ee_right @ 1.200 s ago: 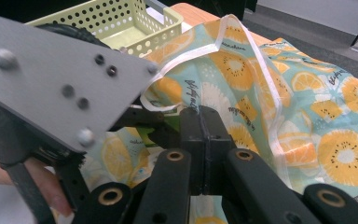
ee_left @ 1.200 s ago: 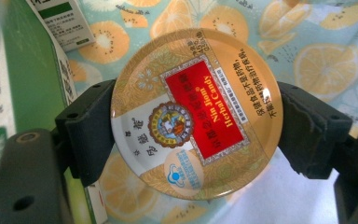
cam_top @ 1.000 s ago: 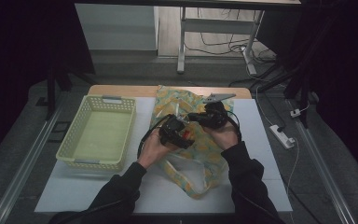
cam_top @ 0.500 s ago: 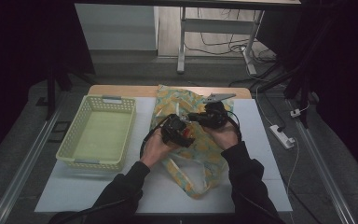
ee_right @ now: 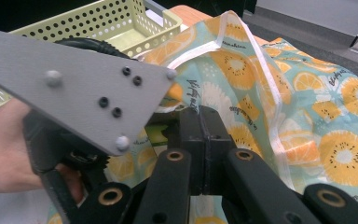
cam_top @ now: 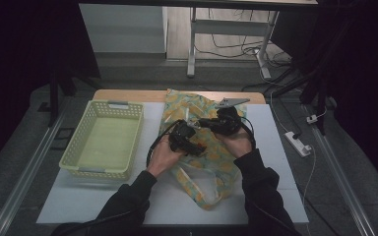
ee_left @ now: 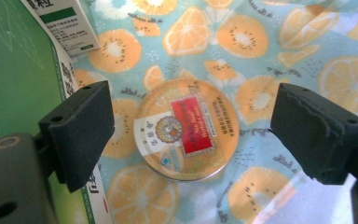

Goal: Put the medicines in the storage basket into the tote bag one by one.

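We see our left gripper (ee_left: 186, 135) with its jaws wide apart; they have just been opening. A round tin (ee_left: 186, 129) lies between them, in the middle of the left gripper view, and the pads do not touch it. The tin rests on the fruit-print bag (ee_left: 261, 42). A green and white box (ee_left: 23, 70) sits at the left edge of that view.

Our right gripper (ee_right: 203, 140) has its jaws pressed tight together at the bottom middle of its view. The bag cloth bunches up right at the tips, but we cannot tell if they pinch it.

In the high view the bag (cam_top: 197, 105) lies on a white table (cam_top: 275, 147), with a yellow basket (cam_top: 103, 140) at the left. The floor around is dark, with cables at the top.

Both hands meet over the bag in the middle of the frame, with dark sleeves coming up from the bottom.

The tin has a gold rim and a red label.
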Demonstrator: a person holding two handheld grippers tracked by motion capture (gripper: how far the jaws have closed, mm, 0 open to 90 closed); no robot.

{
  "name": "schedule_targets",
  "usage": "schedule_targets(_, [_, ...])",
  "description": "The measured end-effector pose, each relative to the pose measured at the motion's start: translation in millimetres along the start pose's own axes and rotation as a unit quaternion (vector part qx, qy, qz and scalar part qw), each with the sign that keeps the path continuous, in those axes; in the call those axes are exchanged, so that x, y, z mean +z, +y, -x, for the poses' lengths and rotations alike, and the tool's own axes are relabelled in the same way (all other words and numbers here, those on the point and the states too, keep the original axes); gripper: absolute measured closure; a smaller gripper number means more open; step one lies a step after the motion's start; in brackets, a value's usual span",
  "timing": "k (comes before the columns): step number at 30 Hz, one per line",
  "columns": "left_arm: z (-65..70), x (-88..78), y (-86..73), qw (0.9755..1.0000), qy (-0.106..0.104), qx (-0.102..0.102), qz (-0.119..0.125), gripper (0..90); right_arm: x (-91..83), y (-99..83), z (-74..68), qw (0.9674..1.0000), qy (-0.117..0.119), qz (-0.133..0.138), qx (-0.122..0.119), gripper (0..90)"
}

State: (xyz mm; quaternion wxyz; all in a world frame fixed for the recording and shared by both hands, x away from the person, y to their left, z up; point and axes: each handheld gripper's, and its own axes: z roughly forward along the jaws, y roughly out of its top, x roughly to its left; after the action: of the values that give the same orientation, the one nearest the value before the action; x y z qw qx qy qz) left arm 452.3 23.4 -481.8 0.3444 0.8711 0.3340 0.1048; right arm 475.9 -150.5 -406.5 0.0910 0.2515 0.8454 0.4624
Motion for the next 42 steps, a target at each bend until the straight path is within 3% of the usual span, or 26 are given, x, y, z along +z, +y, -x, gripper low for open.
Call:
schedule_targets(14, [9.7, -22.9, -6.1, 0.9986, -0.051, 0.015, 0.003, 2.8, 0.3, -0.3, 0.2, 1.0000, 0.000, -0.001, 0.000, 89.9])
schedule_targets(20, [7.2, -32.0, -15.2, 0.9960, -0.086, 0.010, 0.021, 0.0, 0.5, -0.4, 0.2, 1.0000, 0.000, -0.002, 0.000, 89.9])
schedule_targets(23, [5.2, -37.2, -20.4, 0.9948, -0.094, 0.014, 0.036, 0.0, 1.0, -0.5, 0.1, 1.0000, 0.000, -0.003, -0.001, 89.9])
schedule_targets(31, [7.4, -46.3, -34.0, 0.9957, -0.088, 0.010, 0.026, 0.0, 1.3, -0.6, 0.0, 1.0000, 0.000, -0.003, 0.000, 89.9])
schedule_targets(36, [10.0, -51.6, -41.7, 0.9963, -0.079, 0.015, 0.031, 0.0, 1.7, -0.9, 0.0, 1.0000, 0.001, -0.003, 0.000, 89.9])
schedule_targets(42, [12.5, -57.6, -47.4, 0.9957, -0.084, 0.009, 0.038, 0.0, 1.4, -0.9, -0.1, 1.0000, 0.001, -0.003, 0.001, 89.9])
